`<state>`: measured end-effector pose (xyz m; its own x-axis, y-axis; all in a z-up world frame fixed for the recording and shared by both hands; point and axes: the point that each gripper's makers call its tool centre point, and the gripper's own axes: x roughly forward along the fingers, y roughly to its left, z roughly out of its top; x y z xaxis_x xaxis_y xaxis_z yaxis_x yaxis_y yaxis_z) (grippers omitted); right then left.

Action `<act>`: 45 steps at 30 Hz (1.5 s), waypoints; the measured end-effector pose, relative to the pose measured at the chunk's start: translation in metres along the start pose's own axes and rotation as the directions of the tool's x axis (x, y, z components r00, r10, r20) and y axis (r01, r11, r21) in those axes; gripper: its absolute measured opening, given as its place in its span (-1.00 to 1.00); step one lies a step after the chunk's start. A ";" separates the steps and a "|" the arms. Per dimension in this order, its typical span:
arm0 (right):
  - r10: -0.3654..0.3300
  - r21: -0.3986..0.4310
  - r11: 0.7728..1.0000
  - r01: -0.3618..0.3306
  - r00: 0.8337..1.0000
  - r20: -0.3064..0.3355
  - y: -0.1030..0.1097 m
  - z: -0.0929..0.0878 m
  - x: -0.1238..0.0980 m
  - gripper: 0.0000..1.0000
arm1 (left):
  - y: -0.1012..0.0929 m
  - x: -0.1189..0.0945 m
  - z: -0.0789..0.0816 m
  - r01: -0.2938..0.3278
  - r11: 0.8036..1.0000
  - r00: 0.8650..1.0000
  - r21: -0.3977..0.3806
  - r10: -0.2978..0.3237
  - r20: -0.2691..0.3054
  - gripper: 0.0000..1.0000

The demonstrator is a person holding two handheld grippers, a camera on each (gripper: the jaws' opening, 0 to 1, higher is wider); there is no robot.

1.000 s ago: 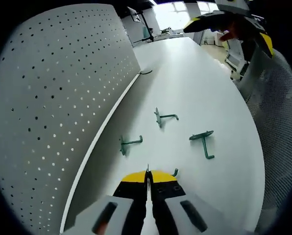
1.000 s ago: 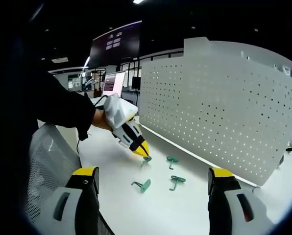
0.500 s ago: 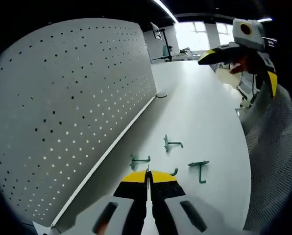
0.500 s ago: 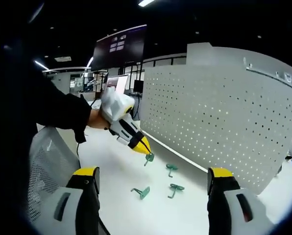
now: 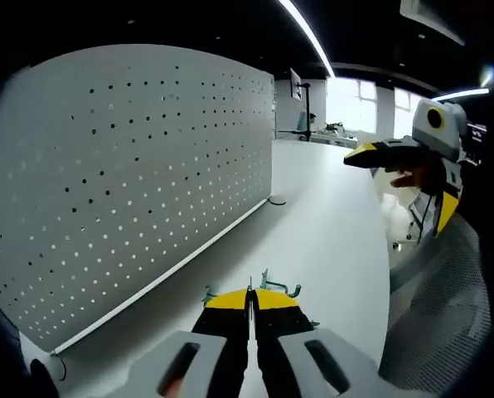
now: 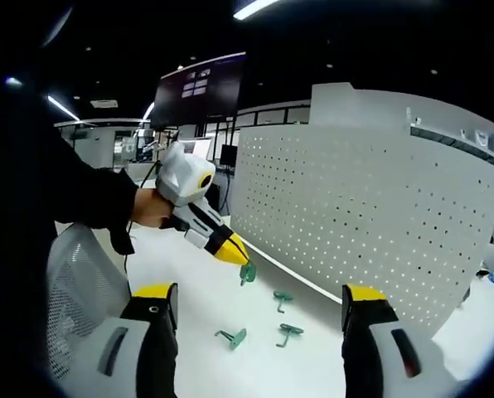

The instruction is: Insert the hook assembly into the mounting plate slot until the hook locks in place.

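In the right gripper view, at the left, we see the left gripper in a hand, its jaws clenched on a green hook lifted above the white worktop. Below it three more hooks lie on the worktop, near the perforated mounting plate standing at the right. The right gripper has its jaws released, wide apart, grasping nothing.

You stand in a dim hall: ceiling strip light overhead, bright windows beyond it, mesh chair below the dark wall screen.
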<state>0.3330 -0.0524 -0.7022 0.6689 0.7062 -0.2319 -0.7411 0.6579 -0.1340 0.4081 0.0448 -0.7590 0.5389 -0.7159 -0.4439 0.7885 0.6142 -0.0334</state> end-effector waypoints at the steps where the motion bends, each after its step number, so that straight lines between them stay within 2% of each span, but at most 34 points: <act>1: -0.001 -0.002 1.000 0.001 1.000 0.002 0.000 0.001 0.000 0.47 | -0.003 -0.001 0.004 0.006 1.000 1.000 -0.017 -0.005 0.009 -0.98; 6: -0.008 -0.047 0.999 0.009 1.000 0.006 0.002 0.007 0.000 0.22 | -0.012 -0.007 0.020 0.016 0.998 0.999 -0.064 -0.013 0.041 -0.98; 12: -0.018 -0.046 0.999 0.019 0.999 0.029 -0.001 0.017 0.001 -0.03 | -0.029 -0.011 0.039 0.037 0.995 0.996 -0.098 -0.029 0.079 -0.98; 17: -0.023 -0.064 0.998 0.025 0.999 0.035 -0.001 0.022 0.003 -0.24 | -0.043 -0.011 0.051 0.049 0.993 0.995 -0.108 -0.039 0.095 -0.98; 24: -0.030 -0.083 0.996 0.032 0.999 0.027 0.000 0.021 0.005 -0.50 | -0.058 -0.007 0.060 0.067 0.987 0.992 -0.143 -0.051 0.112 -0.98; 32: -0.059 -0.094 0.994 0.060 0.998 0.014 -0.005 0.020 0.004 -0.73 | -0.069 -0.004 0.066 0.078 0.982 0.991 -0.172 -0.057 0.122 -0.98; 45: -0.083 -0.124 0.989 0.082 0.997 -0.005 -0.007 0.016 0.007 -0.86 | -0.084 -0.004 0.080 0.110 0.971 0.985 -0.214 -0.077 0.154 -0.98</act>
<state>0.3434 -0.0477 -0.6872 0.7280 0.6478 -0.2245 -0.6851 0.6760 -0.2713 0.3636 -0.0302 -0.6826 0.5155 -0.8040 -0.2964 0.7610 0.5886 -0.2729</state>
